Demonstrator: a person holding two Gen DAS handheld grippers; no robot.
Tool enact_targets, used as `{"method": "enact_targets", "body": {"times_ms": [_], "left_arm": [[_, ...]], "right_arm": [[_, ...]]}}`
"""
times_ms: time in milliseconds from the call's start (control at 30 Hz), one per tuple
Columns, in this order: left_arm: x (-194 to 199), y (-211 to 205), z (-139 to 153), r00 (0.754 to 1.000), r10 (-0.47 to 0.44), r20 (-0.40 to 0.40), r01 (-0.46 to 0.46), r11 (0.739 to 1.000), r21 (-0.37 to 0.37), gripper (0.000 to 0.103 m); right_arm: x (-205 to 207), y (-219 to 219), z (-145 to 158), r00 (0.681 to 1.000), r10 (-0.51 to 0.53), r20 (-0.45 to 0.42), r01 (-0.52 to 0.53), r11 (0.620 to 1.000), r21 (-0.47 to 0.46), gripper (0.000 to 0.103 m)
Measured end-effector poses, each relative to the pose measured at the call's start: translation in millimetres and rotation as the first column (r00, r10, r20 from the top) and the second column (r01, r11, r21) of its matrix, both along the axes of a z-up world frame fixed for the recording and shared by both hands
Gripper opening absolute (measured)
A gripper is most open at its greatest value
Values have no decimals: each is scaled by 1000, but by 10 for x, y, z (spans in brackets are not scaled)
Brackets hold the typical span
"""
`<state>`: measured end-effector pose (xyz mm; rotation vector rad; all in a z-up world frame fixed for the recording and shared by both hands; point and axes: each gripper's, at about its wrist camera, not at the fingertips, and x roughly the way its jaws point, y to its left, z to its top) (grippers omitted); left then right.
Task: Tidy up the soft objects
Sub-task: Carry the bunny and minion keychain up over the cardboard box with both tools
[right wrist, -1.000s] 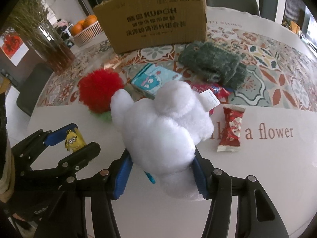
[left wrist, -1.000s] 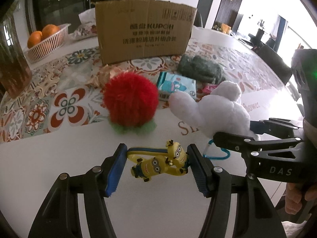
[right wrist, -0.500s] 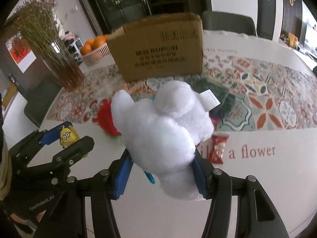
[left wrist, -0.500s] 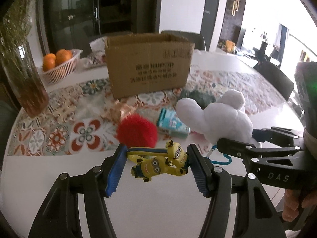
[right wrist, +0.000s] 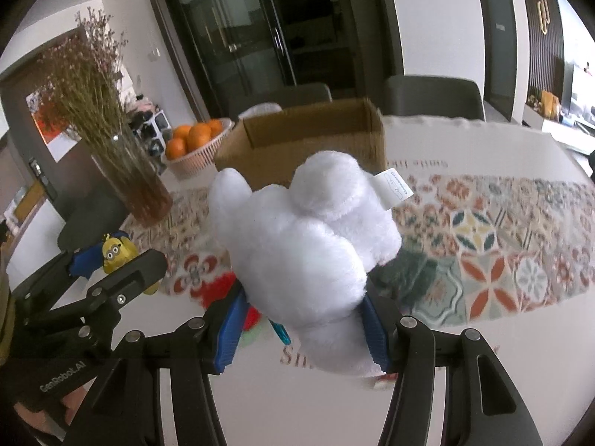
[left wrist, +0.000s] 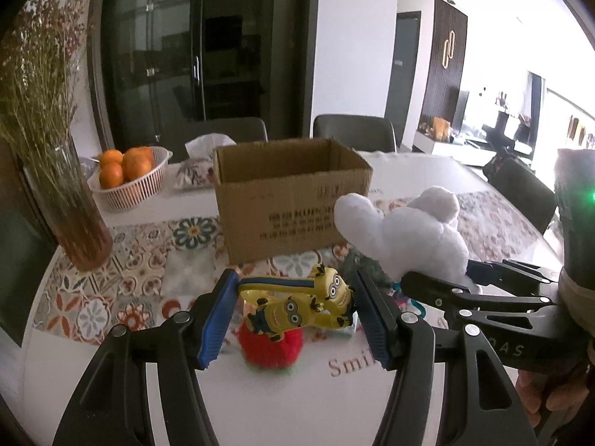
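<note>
My left gripper (left wrist: 293, 314) is shut on a yellow Minion toy (left wrist: 297, 304) and holds it well above the table. My right gripper (right wrist: 301, 329) is shut on a white plush toy (right wrist: 308, 238), also raised; the plush shows in the left wrist view (left wrist: 405, 234) too. The Minion toy shows in the right wrist view (right wrist: 115, 252). An open cardboard box (left wrist: 293, 197) stands beyond both, seen also in the right wrist view (right wrist: 308, 141). A red pompom (left wrist: 271, 349) and a dark green knitted item (right wrist: 405, 275) lie on the table below.
A basket of oranges (left wrist: 126, 178) and a glass vase of dried flowers (left wrist: 74, 215) stand at the left. A tissue pack (left wrist: 208, 141) sits behind the box. Chairs (left wrist: 353, 130) line the far table edge. A teal packet lies near the pompom, mostly hidden.
Both grippers have risen high above the table with their toys held. The box's open top has come into view and the table items have dropped lower in view.
</note>
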<state>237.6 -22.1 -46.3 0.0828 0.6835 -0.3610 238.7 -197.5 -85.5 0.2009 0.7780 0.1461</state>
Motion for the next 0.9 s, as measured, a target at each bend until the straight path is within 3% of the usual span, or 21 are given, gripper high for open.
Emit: {"method": "enact_targets", "body": {"times_ms": [400, 900], "left_arm": [[334, -70, 236, 998, 46, 46, -46, 999, -5, 62], [934, -116, 488, 994, 62, 88, -63, 998, 8, 62]], "right_arm": [[353, -87, 313, 997, 2, 76, -3, 1000, 6, 57], [967, -85, 657, 994, 24, 108, -21, 999, -25, 57]]}}
